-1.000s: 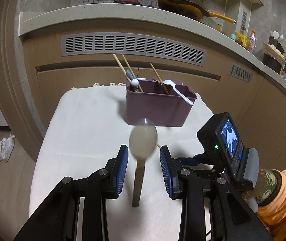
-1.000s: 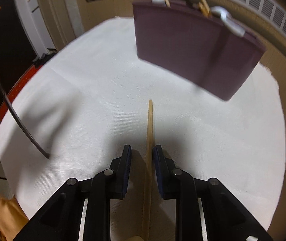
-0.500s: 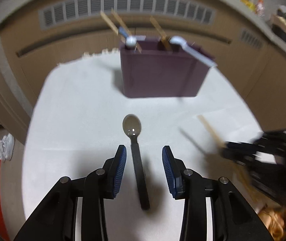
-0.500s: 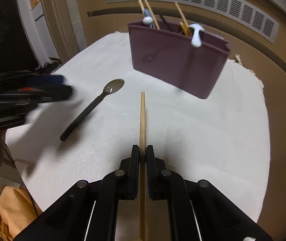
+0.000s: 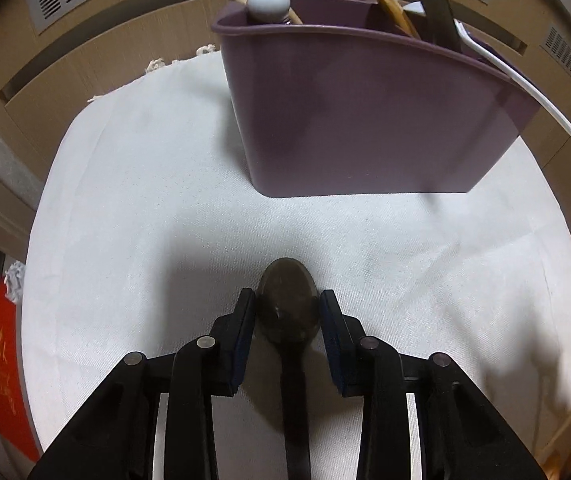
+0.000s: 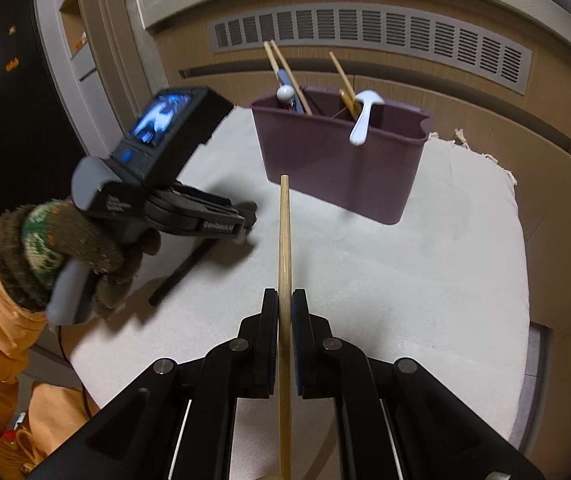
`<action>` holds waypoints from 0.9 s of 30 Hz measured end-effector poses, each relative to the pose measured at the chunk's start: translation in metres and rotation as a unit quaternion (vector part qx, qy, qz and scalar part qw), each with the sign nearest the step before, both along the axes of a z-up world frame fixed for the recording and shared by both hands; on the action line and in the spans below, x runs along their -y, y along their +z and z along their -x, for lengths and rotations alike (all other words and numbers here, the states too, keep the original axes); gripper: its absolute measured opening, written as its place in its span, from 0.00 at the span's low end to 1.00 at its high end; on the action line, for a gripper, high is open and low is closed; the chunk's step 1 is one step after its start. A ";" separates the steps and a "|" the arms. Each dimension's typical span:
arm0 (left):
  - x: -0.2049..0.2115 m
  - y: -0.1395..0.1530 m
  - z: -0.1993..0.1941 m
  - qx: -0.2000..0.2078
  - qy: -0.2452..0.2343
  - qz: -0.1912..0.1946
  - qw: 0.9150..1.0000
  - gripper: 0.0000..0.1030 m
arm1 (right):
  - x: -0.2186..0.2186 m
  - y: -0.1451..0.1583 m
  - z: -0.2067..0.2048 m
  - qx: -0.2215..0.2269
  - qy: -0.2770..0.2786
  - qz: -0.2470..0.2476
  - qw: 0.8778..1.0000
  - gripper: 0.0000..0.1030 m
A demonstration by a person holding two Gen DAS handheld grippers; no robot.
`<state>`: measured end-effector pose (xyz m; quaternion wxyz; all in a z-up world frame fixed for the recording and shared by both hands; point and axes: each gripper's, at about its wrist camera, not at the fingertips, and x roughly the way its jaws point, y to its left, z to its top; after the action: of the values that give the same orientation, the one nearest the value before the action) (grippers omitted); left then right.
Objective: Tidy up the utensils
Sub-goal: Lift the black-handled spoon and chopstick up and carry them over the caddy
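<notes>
Most utensils already stand in the purple caddy. The right tool is clamped on a wooden chopstick held above the bench. The left tool straddles the dark spoon lying on the cloth, pads against its bowl (clamped or not, I cannot tell).

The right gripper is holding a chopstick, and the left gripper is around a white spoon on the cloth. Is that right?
Not quite. The spoon between the left gripper's fingers is dark, not white, as the left wrist view shows. The white spoon sits in the purple bin. The rest holds: the right gripper is holding a chopstick, and the dark spoon lies on the cloth.
</notes>
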<state>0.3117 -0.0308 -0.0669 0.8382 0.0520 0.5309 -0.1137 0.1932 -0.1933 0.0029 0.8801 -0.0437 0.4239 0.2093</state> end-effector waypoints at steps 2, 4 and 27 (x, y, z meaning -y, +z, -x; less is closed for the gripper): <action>-0.006 0.004 0.009 0.011 -0.001 0.020 1.000 0.32 | 0.005 0.006 0.003 0.009 -0.004 -0.008 1.000 0.07; -0.013 0.017 0.026 0.035 0.005 0.045 0.998 0.32 | 0.011 0.012 0.005 0.017 -0.011 -0.017 1.000 0.07; -0.001 0.296 -0.004 0.479 0.006 0.149 0.865 0.33 | 0.042 0.241 -0.088 0.324 -0.090 -0.024 0.942 0.07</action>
<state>0.3157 -0.0294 0.2287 0.9878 -0.0286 0.0407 -0.1475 0.2814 -0.2357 0.2437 0.9858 -0.0497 0.1132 0.1141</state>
